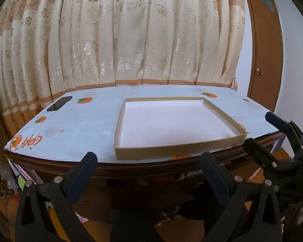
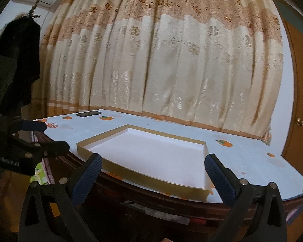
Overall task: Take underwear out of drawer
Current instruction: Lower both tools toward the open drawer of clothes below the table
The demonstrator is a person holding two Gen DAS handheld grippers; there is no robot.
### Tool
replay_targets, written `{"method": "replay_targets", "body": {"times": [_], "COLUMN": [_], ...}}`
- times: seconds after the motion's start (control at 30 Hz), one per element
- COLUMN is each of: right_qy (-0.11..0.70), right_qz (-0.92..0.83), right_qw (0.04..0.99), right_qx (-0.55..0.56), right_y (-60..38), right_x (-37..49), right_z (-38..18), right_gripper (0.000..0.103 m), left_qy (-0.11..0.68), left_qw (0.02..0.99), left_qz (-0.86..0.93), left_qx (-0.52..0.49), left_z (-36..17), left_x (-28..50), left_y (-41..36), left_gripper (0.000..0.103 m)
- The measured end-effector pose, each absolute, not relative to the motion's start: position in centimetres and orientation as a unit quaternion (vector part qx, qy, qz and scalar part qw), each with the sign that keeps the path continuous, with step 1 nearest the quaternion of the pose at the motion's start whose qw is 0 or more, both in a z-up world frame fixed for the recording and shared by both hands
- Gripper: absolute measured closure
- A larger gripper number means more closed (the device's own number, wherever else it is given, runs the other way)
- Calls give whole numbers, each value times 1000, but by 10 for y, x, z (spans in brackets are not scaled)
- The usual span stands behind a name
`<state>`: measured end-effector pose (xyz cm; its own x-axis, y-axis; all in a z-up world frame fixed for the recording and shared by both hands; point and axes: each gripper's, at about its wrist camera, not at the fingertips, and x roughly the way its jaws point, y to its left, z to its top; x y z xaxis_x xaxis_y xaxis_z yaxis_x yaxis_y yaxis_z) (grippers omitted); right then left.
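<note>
A shallow gold-edged cardboard tray (image 1: 119, 121) with a white inside lies on the table, nothing in it; it also shows in the right wrist view (image 2: 143, 178). My left gripper (image 1: 148, 162) is open and empty, held in front of the table's front edge below the tray. My right gripper (image 2: 152, 162) is open and empty, in front of the tray's near edge; it also shows at the right of the left wrist view (image 1: 258, 129). The left gripper shows at the left of the right wrist view (image 2: 54, 136). The space under the tabletop is dark, and I see no drawer or underwear clearly.
The dark wooden table carries a pale blue cloth with orange fruit prints (image 1: 70, 129). A black phone (image 1: 59, 103) lies at its back left. A patterned curtain (image 1: 141, 40) hangs behind, a brown door (image 1: 266, 60) at right. Dark clothing (image 2: 20, 60) hangs at left.
</note>
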<state>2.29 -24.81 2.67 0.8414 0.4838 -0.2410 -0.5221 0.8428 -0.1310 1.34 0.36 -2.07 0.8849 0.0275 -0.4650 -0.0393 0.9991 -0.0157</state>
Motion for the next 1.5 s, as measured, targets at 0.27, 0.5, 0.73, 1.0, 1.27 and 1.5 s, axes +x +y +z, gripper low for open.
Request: {"method": "replay_targets", "body": {"times": [0.27, 0.5, 0.73, 1.0, 1.27, 1.5], "right_qy": [37, 2, -9, -24, -79, -102], "right_qz": [294, 303, 293, 293, 258, 238], "right_qw": [948, 941, 943, 942, 941, 942], "right_qx": [-114, -149, -157, -163, -204, -212], "right_y": [-246, -232, -231, -232, -224, -223], "right_x": [34, 40, 57, 64, 58, 54], "right_z": [-11, -39, -55, -67, -84, -91], "right_gripper": [1, 1, 1, 1, 1, 1], "left_qy": [237, 234, 238, 245, 249, 250], "left_qw": [970, 970, 970, 968, 967, 967], "left_qz": [47, 52, 50, 48, 49, 48], "left_qx": [-33, -26, -22, -25, -23, -19], "left_z": [-36, -43, -49, -56, -56, -56], "left_x": [28, 40, 53, 66, 71, 73], "left_y": [29, 33, 32, 29, 27, 24], "left_gripper": [0, 0, 0, 0, 0, 0]}}
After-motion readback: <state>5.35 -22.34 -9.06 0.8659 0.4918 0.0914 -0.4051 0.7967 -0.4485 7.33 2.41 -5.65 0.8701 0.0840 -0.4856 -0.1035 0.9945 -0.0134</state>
